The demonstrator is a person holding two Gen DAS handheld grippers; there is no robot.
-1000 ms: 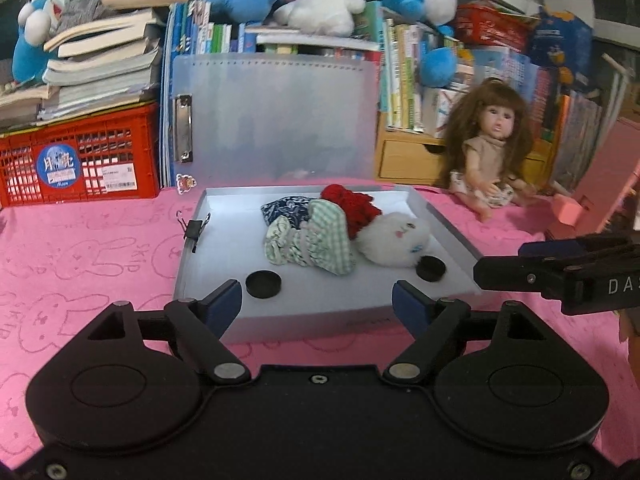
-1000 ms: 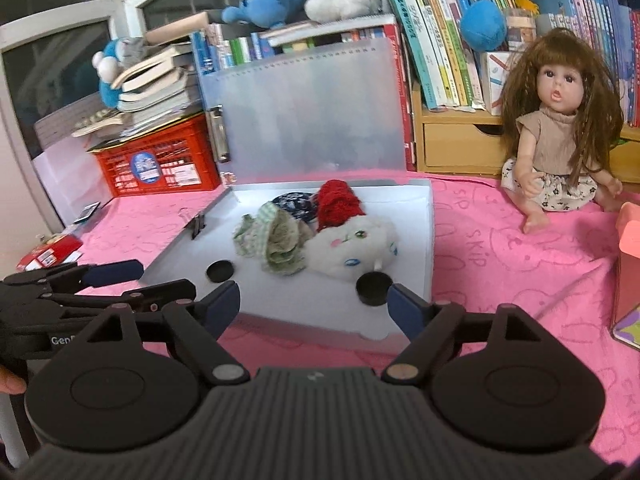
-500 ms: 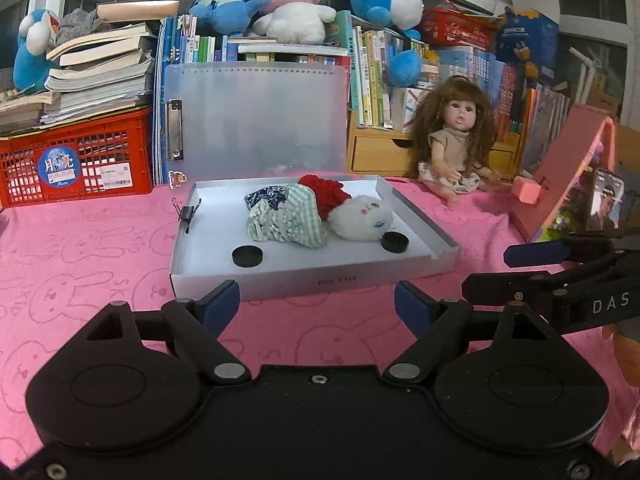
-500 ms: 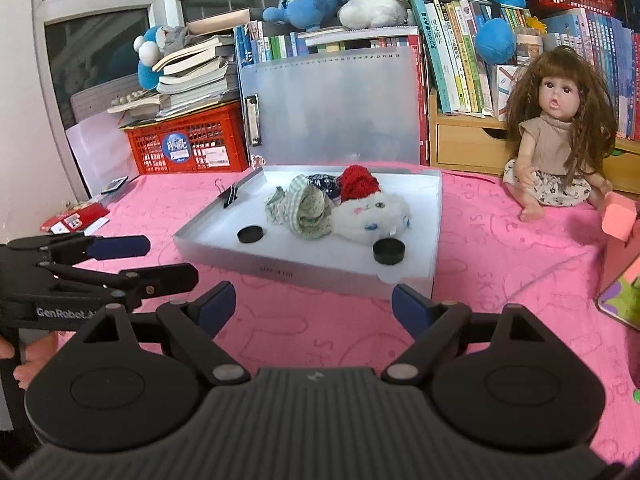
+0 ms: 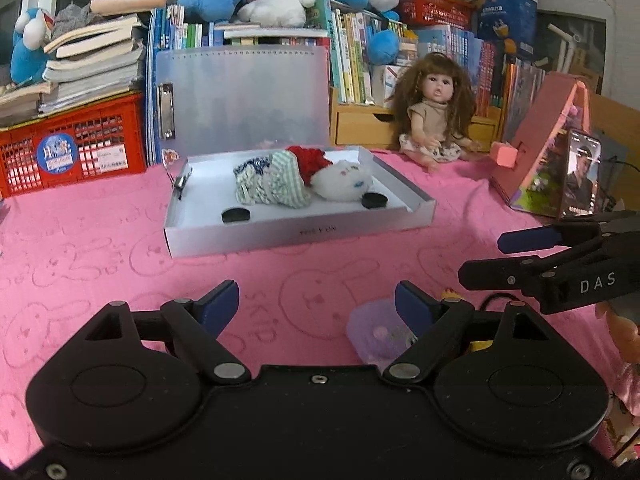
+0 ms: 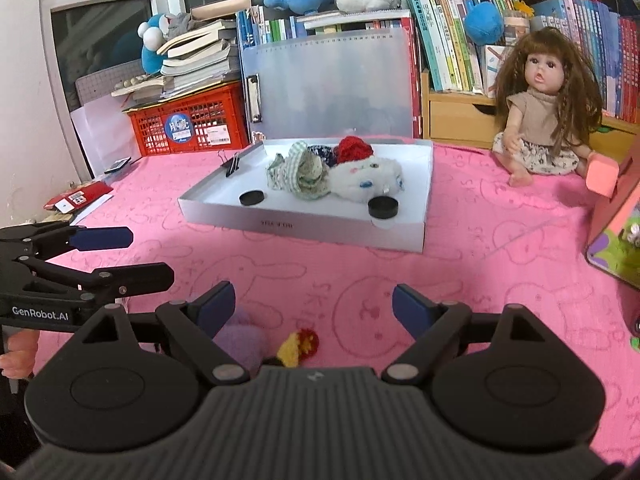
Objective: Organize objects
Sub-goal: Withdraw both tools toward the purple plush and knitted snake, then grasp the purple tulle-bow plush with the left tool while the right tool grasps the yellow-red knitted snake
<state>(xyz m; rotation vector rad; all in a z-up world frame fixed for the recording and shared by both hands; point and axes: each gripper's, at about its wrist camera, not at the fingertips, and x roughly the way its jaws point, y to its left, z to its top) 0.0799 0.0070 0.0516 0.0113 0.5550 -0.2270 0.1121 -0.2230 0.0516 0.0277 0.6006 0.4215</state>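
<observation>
Both the left gripper (image 5: 317,300) and right gripper (image 6: 313,304) hang with fingers spread and empty over the near cloth, where a soft, light purple toy (image 6: 242,340) likely suits a pinch across its middle.

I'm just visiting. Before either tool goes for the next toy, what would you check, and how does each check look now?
1. Left gripper fingers apart, holding nothing: ok.
2. Right gripper fingers apart, holding nothing: ok.
3. Tray has bare floor left: ok.
4. Purple toy reachable: ok, it lies near the left gripper, partly behind one finger.
5. Yellow-and-red toy graspable: cannot tell, half hidden under the right gripper.
6. Grippers apart from each other: ok.
</observation>
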